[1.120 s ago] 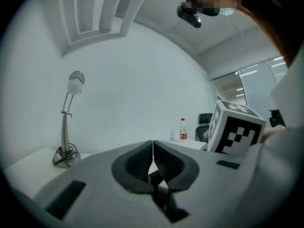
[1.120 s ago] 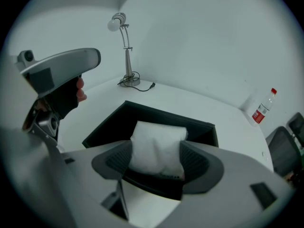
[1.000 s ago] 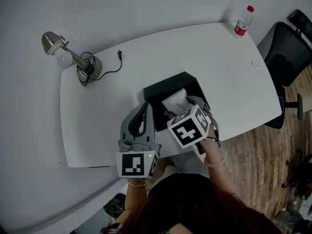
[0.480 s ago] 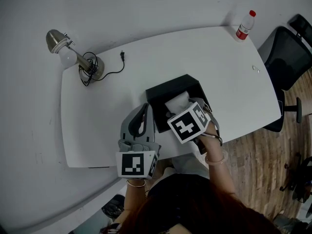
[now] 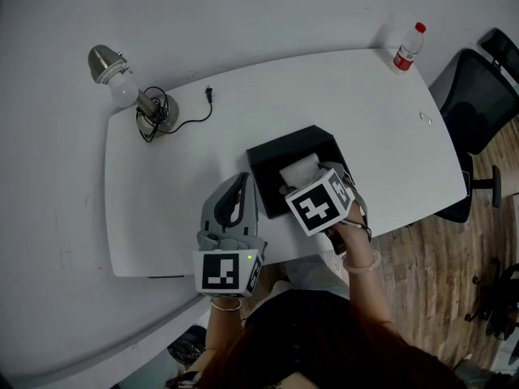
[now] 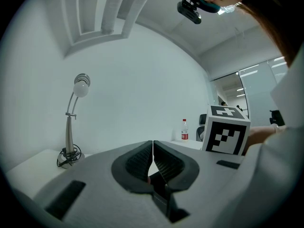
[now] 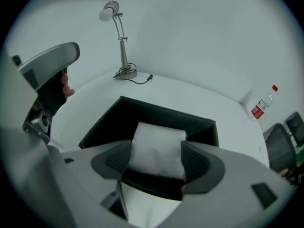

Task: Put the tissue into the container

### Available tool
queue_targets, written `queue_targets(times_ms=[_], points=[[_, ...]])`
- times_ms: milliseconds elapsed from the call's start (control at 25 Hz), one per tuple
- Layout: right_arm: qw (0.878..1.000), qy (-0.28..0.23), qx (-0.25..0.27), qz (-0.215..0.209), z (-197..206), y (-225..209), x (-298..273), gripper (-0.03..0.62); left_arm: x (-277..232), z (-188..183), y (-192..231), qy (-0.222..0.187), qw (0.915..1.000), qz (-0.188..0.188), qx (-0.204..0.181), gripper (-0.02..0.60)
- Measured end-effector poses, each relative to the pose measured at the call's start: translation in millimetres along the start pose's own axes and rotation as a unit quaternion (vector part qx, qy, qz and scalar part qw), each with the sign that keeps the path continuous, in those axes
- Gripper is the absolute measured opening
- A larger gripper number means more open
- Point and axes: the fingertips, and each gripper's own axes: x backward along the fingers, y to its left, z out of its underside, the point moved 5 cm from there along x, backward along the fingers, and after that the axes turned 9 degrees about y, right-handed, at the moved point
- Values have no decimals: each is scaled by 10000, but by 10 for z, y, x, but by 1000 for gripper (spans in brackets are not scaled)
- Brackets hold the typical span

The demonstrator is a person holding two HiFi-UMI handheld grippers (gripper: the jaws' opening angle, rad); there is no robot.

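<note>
A black open container [image 5: 272, 154] sits near the front edge of the white table [image 5: 365, 112]. My right gripper [image 5: 312, 186] is over the container's near side, shut on a white folded tissue [image 5: 298, 170]. In the right gripper view the tissue [image 7: 158, 144] is pinched between both pads of the gripper [image 7: 156, 158], above the container [image 7: 109, 122]. My left gripper [image 5: 237, 186] is just left of the container, off the table surface, shut with nothing in it. In the left gripper view its tips [image 6: 153, 151] meet.
A desk lamp [image 5: 122, 79] with a coiled cable and loose plug [image 5: 208, 94] stands at the table's far left. A water bottle [image 5: 408, 47] stands at the far right corner. A black office chair [image 5: 478, 104] is beyond the right edge.
My right gripper has edged slightly further over the container with the tissue still held. The left gripper has stayed where it was.
</note>
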Motion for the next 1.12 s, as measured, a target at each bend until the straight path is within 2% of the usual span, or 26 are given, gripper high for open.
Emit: queue_targets(times_ms=[320,600,800,1120], points=[[9997,-252,-71,26,69,36,135,327,110,-18,13,-74,10000,-3,8,28],[9962,-796,-220,276,102,39,319,324,234,-28,-22,-98,9999,22,7,28],[9906,-1193,-309,593,130,74,482,249,360,-49,-41,-148,9999,33,30,28],[9806,-1671,-411,934,255,177,768,176,600,-64,-138,-217,9997,89,17,28]])
